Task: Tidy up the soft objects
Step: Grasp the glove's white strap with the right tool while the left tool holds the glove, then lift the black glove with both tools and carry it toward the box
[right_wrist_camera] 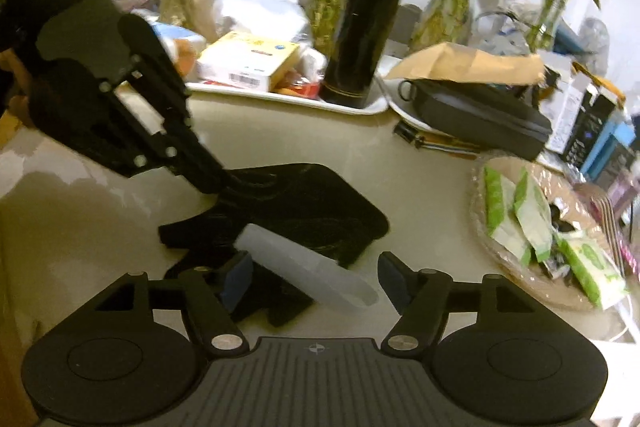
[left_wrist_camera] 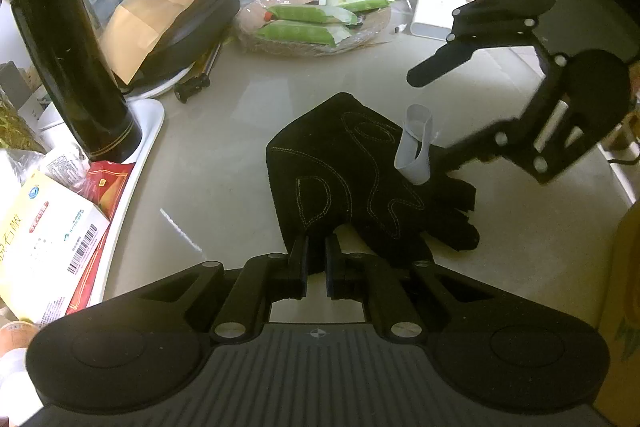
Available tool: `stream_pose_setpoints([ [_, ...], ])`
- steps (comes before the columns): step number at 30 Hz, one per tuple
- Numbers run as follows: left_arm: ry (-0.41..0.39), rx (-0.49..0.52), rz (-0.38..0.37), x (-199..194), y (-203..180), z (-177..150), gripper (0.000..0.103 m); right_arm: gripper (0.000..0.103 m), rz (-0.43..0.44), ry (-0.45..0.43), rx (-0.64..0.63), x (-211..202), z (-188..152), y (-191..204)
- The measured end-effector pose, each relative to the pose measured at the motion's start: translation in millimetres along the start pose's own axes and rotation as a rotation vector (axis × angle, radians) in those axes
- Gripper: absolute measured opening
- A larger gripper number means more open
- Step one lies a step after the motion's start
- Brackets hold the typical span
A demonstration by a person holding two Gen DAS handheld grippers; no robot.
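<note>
Black suede-like cloth, a fingerless glove (left_wrist_camera: 344, 167), lies flat on the pale table (left_wrist_camera: 224, 155), palm stitching up. At its near edge the left gripper (left_wrist_camera: 316, 259) is clenched on the cuff, pinning it. Further right a white tag (left_wrist_camera: 416, 147) stands up from the glove, and the right gripper (right_wrist_camera: 314, 281) hangs released around it, pads not pressing. A good step likely means closing on fabric rather than the tag, while the left keeps the cuff taut.

Left gripper (left_wrist_camera: 316, 259): angled downward, jaws nearly closed, pinching the glove (left_wrist_camera: 352, 171) edge. Right gripper (right_wrist_camera: 316, 277): angled downward, jaws spread wide, gripping nothing.
</note>
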State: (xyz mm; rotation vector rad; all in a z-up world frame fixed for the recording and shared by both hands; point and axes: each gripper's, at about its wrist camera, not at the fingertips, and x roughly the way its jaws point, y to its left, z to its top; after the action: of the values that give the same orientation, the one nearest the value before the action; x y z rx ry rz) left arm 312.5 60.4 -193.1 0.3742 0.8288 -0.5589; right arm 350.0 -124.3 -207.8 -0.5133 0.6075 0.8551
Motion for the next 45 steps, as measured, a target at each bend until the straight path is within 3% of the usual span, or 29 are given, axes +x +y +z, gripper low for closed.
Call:
stream_pose_setpoints([
  [9,0.000,-0.002,-0.002,-0.3,0.4,-0.3,0.009,0.068,0.014,0.016,0.206,10.4,-10.6,-37.7],
  [12,0.001,-0.005,-0.002,0.0,0.1,0.5,0.009,0.042,0.062,0.028,0.289,16.4,-17.1,-47.7],
  [14,0.003,-0.007,-0.002,-0.1,-0.1,1.0,0.009,0.011,0.112,0.035,0.344,19.2,-20.7,-52.0],
  [15,0.002,-0.010,-0.002,-0.6,-0.2,1.1,0.009,0.008,0.131,0.032,0.361,18.6,-21.4,-52.8],
  [20,-0.029,-0.028,0.007,-11.0,1.7,2.4,0.008,0.005,0.110,0.011,0.381,6.4,-19.1,-53.0],
  [29,-0.170,-0.040,0.090,-64.9,2.7,14.2,0.005,0.004,0.015,-0.075,0.465,-54.8,-14.5,-53.8],
  [36,-0.293,-0.093,0.123,-125.6,-1.7,27.5,0.005,0.004,-0.032,-0.132,0.573,-122.4,-23.1,-42.8],
  [45,-0.421,-0.059,0.159,-213.5,-37.4,42.0,0.005,0.004,-0.050,-0.198,0.554,-210.6,-2.9,-16.1],
])
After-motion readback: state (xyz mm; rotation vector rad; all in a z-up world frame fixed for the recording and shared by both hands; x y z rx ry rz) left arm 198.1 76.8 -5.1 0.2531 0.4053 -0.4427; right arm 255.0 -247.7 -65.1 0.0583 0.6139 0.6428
